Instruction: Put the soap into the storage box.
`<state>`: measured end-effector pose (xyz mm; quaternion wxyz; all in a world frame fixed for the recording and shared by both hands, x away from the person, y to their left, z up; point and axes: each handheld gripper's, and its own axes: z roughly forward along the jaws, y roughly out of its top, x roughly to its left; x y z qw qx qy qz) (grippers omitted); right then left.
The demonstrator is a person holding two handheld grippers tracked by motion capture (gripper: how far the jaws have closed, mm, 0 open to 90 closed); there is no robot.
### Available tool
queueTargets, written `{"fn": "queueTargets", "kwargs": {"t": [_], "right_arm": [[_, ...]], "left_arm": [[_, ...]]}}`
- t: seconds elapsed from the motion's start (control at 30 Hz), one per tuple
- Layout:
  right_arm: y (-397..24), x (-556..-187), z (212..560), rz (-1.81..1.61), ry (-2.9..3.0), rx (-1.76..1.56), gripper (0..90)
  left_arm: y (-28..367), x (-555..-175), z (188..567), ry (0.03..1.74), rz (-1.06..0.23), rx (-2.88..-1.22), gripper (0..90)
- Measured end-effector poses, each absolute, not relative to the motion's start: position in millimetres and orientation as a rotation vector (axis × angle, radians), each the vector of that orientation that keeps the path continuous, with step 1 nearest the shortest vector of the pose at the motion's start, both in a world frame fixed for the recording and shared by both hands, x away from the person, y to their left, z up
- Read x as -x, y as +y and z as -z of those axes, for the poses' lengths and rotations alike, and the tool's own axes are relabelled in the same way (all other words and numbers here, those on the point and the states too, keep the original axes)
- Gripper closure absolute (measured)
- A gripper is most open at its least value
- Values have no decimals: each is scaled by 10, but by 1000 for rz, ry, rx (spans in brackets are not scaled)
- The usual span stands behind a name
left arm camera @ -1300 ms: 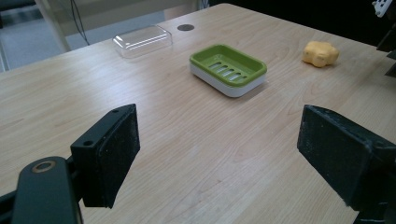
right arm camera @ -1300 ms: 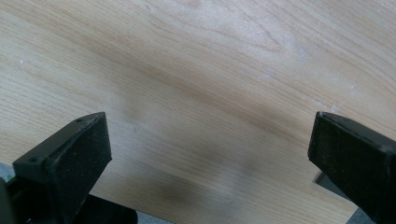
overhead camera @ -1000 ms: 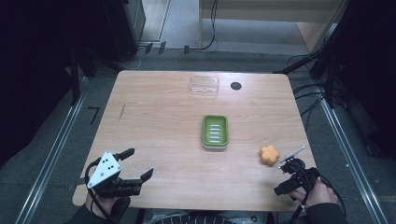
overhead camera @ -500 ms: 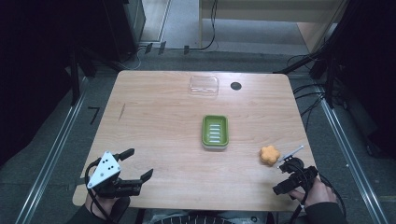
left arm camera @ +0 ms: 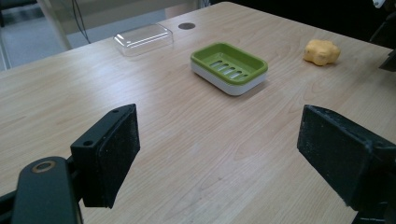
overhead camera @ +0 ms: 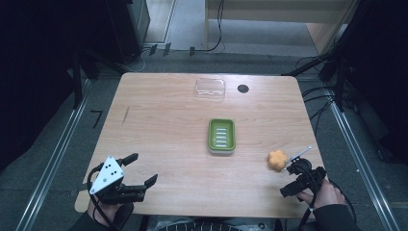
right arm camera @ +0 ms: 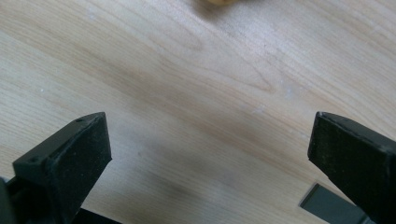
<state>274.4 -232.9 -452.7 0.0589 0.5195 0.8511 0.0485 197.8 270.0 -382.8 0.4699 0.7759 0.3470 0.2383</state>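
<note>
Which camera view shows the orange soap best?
The left gripper view: the orange soap lies whole there, its lumpy shape clear on the table. The high view shows it whole but small. The right gripper view catches merely a blurred sliver at the top edge.

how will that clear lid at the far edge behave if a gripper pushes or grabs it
The clear lid looks thin and hollow, so probably light and apt to slide on the smooth table when pushed. Its glossy walls may slip or flex between pads. Lying flat and low, it seems unlikely to tip.
</note>
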Motion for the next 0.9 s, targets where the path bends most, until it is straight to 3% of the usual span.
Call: {"fn": "queueTargets", "kwargs": {"t": [0.9], "right_arm": [[-2154, -3018, 4390, -181, 2563, -1509, 0]], "left_arm": [[2702, -1979, 3827, 854, -584, -1910, 135]]}}
